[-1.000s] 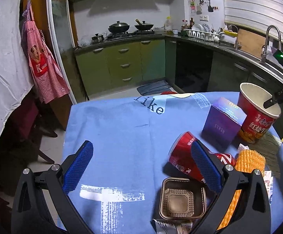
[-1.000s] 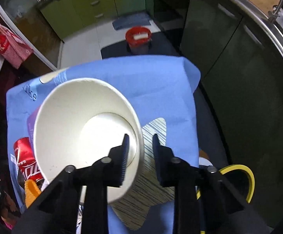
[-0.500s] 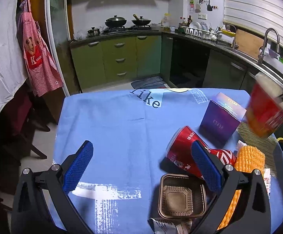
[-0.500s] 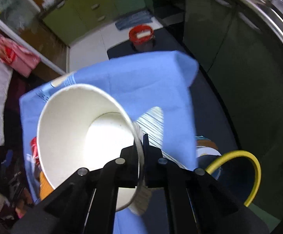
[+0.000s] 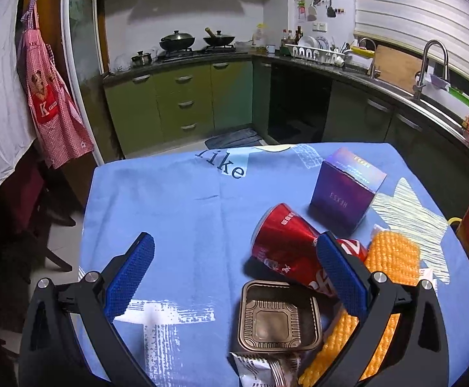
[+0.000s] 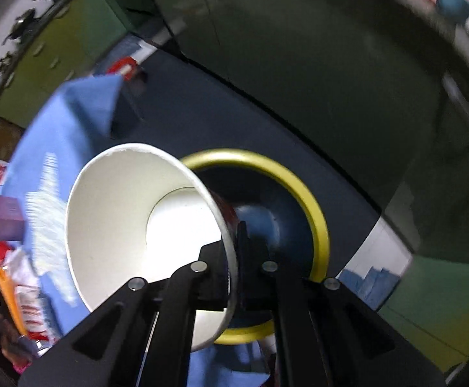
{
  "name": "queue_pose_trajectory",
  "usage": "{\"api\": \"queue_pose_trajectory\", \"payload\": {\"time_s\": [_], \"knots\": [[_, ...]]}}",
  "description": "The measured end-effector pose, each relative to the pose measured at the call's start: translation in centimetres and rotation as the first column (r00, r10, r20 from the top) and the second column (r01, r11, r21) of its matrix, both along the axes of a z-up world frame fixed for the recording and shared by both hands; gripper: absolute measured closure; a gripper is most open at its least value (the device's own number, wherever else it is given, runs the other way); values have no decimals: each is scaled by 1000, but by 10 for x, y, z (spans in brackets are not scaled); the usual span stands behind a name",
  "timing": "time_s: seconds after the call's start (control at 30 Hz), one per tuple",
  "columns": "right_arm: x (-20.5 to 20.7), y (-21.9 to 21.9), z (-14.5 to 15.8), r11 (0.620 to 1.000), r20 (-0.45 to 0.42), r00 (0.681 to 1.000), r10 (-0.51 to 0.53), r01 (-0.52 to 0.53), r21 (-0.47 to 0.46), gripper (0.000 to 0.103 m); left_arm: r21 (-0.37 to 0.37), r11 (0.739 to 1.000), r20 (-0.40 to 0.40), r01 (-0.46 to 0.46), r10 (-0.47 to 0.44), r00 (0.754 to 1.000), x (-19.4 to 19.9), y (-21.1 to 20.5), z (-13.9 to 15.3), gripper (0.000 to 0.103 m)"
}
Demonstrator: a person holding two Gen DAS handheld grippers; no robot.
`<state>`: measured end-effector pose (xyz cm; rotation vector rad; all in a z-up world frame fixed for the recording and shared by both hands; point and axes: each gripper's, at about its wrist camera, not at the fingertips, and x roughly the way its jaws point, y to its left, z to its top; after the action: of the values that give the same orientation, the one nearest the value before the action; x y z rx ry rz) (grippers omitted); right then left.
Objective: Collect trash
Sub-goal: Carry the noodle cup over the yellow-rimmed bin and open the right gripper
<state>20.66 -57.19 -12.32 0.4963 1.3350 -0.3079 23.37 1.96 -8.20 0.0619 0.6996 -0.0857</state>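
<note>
White-lined paper cup (image 6: 131, 225) above yellow-rimmed bin (image 6: 308, 206)

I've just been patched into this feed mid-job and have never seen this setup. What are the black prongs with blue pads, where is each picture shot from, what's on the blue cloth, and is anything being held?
There is no robot arm: a person carries a two-finger tool in each hand, and a fisheye camera on each looks out along its fingers.

The left wrist view shows the left tool, its blue-padded fingers spread wide and empty, above a table with a blue cloth. On the cloth lie a tipped red can, a purple box, a brown plastic tray, an orange textured piece and a silvery wrapper.

The right wrist view is blurred. The right tool pinches the wall of a large paper cup, white inside, beside the table's edge and over a dark bin with a yellow rim. The same cup shows at the far right of the left view.
</note>
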Motion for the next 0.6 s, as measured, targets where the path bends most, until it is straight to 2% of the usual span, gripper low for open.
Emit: {"api": "queue_pose_trajectory", "payload": {"time_s": [0.17,0.3,0.4,0.47,0.6], "knots": [[13,-4,-65,1000,-63,998,-9,10,6,98,-6,1000,5,-3,3,1000,-1,-2,1,4],[17,-8,-99,1000,-108,994,-15,15,3,93,10,1000,-8,13,-13,1000,-1,-6,2,4],[21,-9,-110,1000,-126,992,-16,14,-15,86,23,999,5,25,-25,1000,-5,-4,14,4],[24,-13,-120,998,-147,989,-12,4,-55,85,9,1000,25,17,-17,1000,-10,1,30,4],[20,-13,-125,993,-148,989,4,-22,-115,84,5,996,20,85,-86,996,-16,-8,55,4]]}}
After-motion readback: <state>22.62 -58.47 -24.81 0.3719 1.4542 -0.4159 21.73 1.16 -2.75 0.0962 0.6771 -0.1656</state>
